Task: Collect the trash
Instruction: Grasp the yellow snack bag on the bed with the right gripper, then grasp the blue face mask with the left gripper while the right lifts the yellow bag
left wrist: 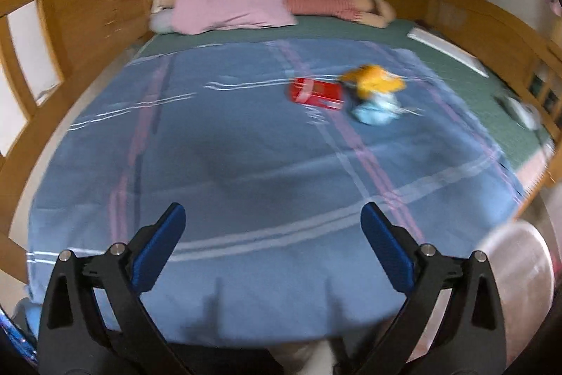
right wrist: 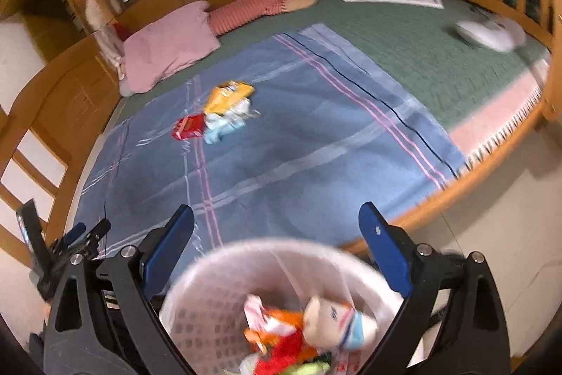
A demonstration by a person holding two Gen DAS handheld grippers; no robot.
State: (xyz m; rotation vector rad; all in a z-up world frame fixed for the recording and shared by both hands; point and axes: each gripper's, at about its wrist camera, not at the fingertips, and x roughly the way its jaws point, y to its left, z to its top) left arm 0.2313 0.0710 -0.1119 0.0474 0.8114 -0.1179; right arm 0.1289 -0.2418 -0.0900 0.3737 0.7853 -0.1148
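A: Where's the trash?
B: Red packet [left wrist: 315, 92], yellow wrapper [left wrist: 373, 79] and what looks like a pale blue one [left wrist: 376, 112], blurred, lie together on the bed's blue blanket [left wrist: 217, 164]
A: Claws?
B: Left claw [left wrist: 273, 217] wide, empty; right claw [right wrist: 276, 220] wide above the bin [right wrist: 196, 301]

Three pieces of trash lie bunched on the blue plaid blanket, about mid-bed — a flat red packet [left wrist: 315, 92], a crumpled yellow bag [left wrist: 374, 79] just beyond it, and a pale blue wrapper [left wrist: 376, 110] touching both. The bin [right wrist: 196, 276] — a white lattice basket lined with a thin clear bag — stands off the bed's foot. It holds crumpled wrappers [right wrist: 298, 336] in red, orange, white and light blue.
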